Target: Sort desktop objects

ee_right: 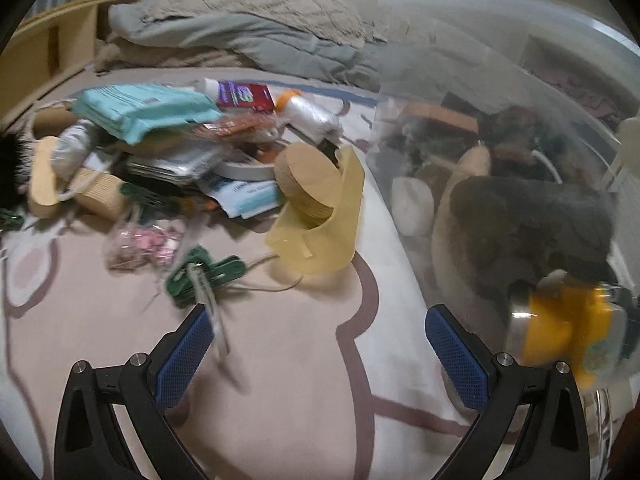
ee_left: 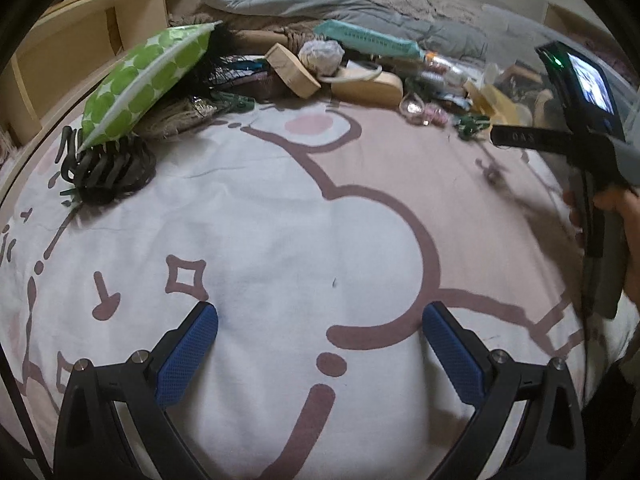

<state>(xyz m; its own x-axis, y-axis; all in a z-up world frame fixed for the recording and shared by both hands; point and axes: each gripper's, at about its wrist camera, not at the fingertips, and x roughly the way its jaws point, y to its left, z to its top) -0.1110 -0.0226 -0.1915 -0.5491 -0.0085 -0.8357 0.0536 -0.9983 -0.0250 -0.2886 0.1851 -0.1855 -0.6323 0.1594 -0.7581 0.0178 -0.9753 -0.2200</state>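
Between picks, by the look of it. Both tongs spread wide and empty: left tongs [ee_left: 320, 354] hovering over a bare stretch of the printed bedspread [ee_left: 280, 220], right tongs [ee_right: 320, 356] low over the same cloth, aimed toward the clutter. No counter here; everything lying on a bed.

Unsorted heap strung along the far side: green-dotted pouch [ee_left: 148, 80] propped over a black claw clip [ee_left: 108, 168], teal packet [ee_right: 140, 110], twine spool [ee_right: 308, 180] nested in a yellow tape holder [ee_right: 324, 232], pink bead bag [ee_right: 144, 246], green clip [ee_right: 204, 276] nearest the right tongs. Clear bin [ee_right: 500, 160] just right of the pile, already holding dark, fuzzy items and something yellow.

Likely next: a short reach forward with the right tongs, closing on the green clip, then a swing right into the bin. Trailing string beside the clip a probable snag. Right view blurred, so fine detail uncertain.
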